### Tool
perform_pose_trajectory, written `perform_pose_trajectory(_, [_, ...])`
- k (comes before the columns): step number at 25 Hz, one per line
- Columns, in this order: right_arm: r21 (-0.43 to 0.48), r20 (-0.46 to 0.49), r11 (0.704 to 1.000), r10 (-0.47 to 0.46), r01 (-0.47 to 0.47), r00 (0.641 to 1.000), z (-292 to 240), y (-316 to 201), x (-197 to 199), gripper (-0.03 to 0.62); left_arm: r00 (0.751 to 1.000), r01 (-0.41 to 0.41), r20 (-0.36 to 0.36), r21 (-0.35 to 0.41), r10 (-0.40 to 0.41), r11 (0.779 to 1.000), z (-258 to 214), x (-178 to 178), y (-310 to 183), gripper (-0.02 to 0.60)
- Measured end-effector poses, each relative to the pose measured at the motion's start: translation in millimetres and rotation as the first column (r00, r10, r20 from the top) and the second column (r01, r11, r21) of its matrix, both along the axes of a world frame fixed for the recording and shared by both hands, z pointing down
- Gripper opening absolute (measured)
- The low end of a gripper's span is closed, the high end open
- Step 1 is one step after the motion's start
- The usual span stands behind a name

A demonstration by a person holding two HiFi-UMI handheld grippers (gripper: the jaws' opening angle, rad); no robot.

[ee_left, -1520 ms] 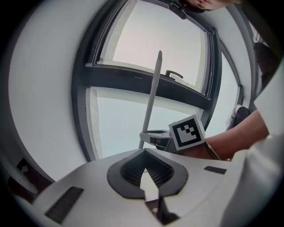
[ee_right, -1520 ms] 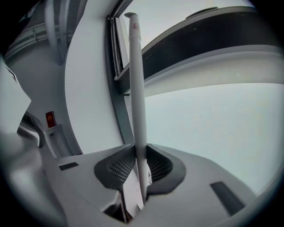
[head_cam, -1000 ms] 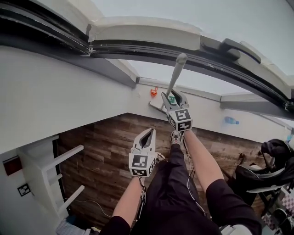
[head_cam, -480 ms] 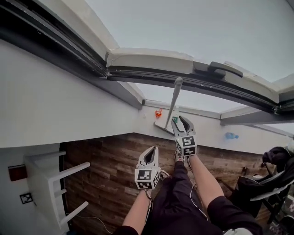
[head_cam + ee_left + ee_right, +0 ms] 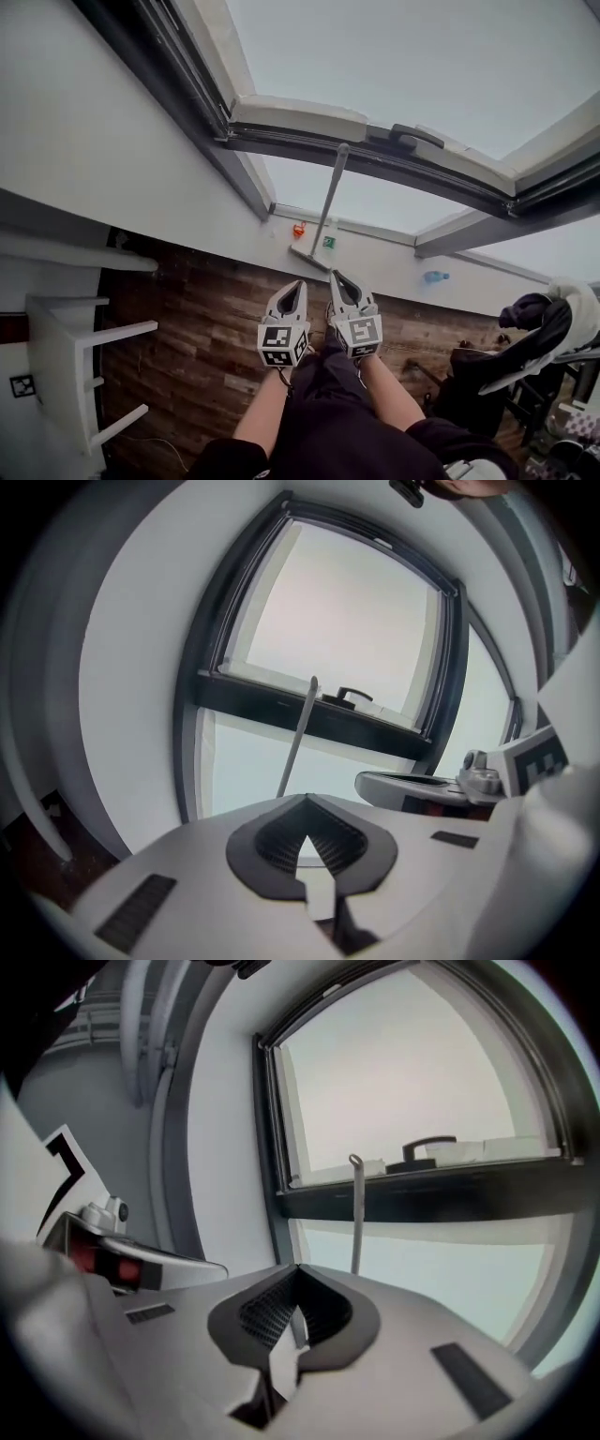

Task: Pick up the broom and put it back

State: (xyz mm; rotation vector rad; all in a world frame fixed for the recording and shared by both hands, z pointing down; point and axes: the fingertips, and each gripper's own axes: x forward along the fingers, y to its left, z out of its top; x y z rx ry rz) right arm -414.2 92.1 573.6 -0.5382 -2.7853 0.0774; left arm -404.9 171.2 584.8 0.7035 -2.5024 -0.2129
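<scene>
The bare left forearm (image 5: 262, 417) and right forearm (image 5: 389, 394) reach forward side by side. The left grey gripper (image 5: 298, 286) has its jaws together and empty. Just beside it, the right grey gripper (image 5: 336, 277) has just closed its jaws on nothing.

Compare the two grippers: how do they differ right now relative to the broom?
The right gripper sits nearer the broom than the left gripper. The right gripper's tongs have just been closing on nothing; the left gripper's simply sit shut. Shared: both are shut, empty, and clear of the broom.
</scene>
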Motion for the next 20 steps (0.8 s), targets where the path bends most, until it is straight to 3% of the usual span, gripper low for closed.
perform_pose_trajectory(7, [0.048,0.046,0.999,-0.018,0.016,0.999,-43,19,37,0.021,0.995,-0.033,0.090,0.004,0.033,0.999,-53,38,12,0.000])
perform_pose_trajectory(11, [0.067,0.079,0.998,-0.004,-0.001,0.997,-66,20,73,0.021,0.993,-0.061,0.099,0.029,0.058,0.998,-61,72,12,0.000])
perform_pose_trajectory(16, [0.039,0.115,0.999,-0.025,0.021,0.993,-101,20,129,0.021,0.979,-0.127,0.155,-0.036,0.131,0.991,-80,115,-3,0.000])
perform_pose_trajectory(20, [-0.004,0.135,0.998,-0.058,0.059,0.989,-116,15,169,0.021,0.977,-0.104,0.186,-0.024,0.107,0.994,-100,145,-16,0.000])
